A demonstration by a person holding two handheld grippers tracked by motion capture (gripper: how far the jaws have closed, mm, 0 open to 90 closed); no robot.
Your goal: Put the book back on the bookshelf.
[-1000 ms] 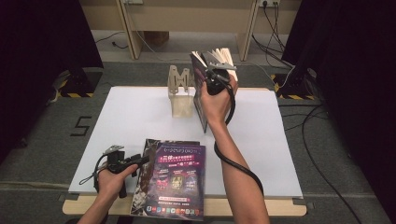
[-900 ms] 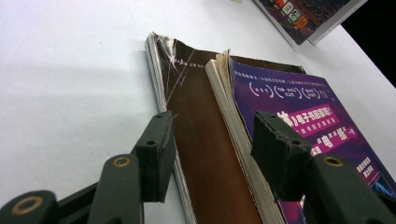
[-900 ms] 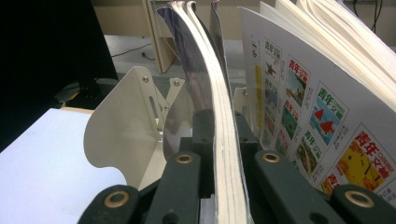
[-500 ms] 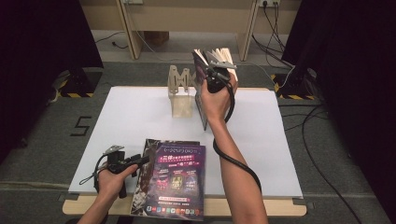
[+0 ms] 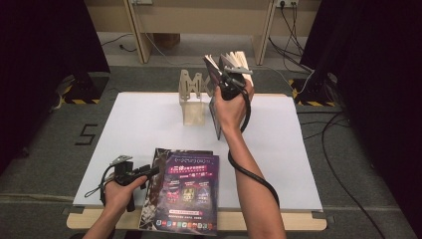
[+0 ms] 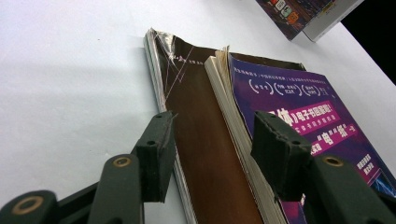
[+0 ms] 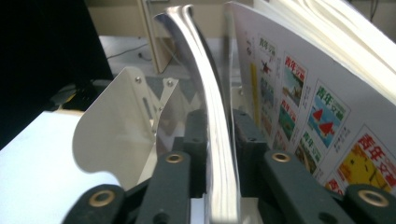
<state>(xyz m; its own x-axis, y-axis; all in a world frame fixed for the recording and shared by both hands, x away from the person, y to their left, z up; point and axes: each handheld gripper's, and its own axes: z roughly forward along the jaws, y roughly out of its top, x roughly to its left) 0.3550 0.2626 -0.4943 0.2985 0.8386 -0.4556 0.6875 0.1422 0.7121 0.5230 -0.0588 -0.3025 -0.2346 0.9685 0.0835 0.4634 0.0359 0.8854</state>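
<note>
White paper covers the desk (image 5: pixel 149 129), which stands on grey carpet between dark curtains. A beige metal bookend (image 5: pixel 191 99) sits at the far side. The right gripper (image 7: pixel 219 135) holds a thin glossy magazine (image 7: pixel 217 140) upright beside it; its jaws have just been loosening. The left gripper (image 6: pixel 210 154) straddles the stacked magazines' (image 6: pixel 205 126) edge at the desk's near side, jaws apart.

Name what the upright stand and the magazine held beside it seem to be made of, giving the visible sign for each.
Stand: probably thin sheet metal with a pale, smooth painted finish; rivets or screws show near its curved edge, though plastic cannot be ruled out. Magazine: paper, glossy cover; light glints along its bent cover and stacked page edges show between the right gripper's jaws.
</note>
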